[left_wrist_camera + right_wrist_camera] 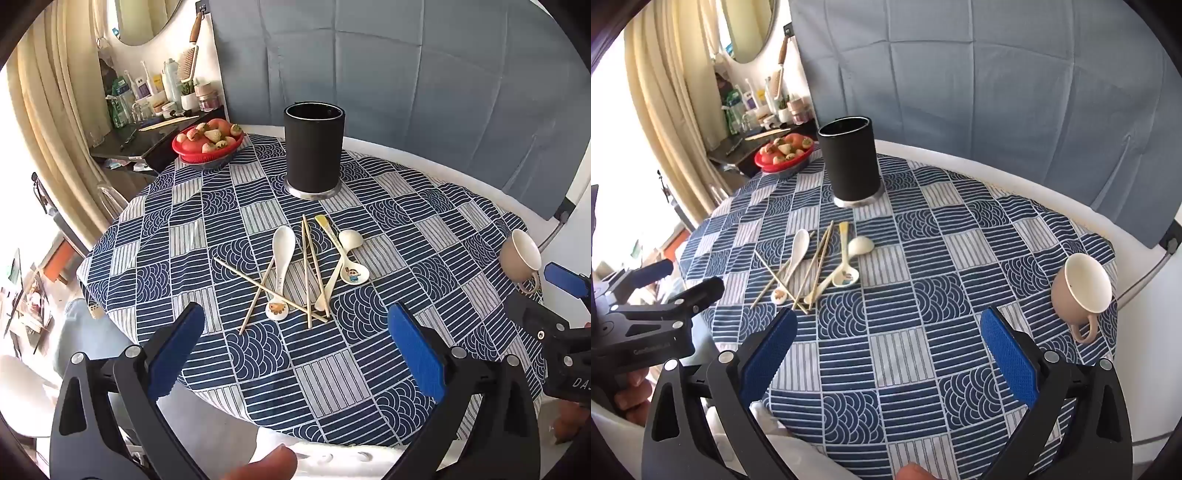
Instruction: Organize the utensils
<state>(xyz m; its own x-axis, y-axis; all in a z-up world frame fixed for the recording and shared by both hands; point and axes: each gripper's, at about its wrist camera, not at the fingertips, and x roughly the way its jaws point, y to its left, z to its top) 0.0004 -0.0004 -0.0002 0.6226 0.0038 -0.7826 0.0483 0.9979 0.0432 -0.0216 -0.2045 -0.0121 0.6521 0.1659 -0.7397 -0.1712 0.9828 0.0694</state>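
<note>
Black tool [295, 325] (silver screws), blue pads [415, 349].

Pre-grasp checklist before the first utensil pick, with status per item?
1. Left gripper open, empty: ok.
2. Right gripper open, empty: ok.
3. Holder upright, mouth open: ok.
4. Holder empty inside: cannot tell, interior dark.
5. Utensils separated for a clean single pick: not ok; chopsticks cross the spoons in one pile.
6. Path from pile to holder unobstructed: ok; cup lies on its side, far right.
</note>
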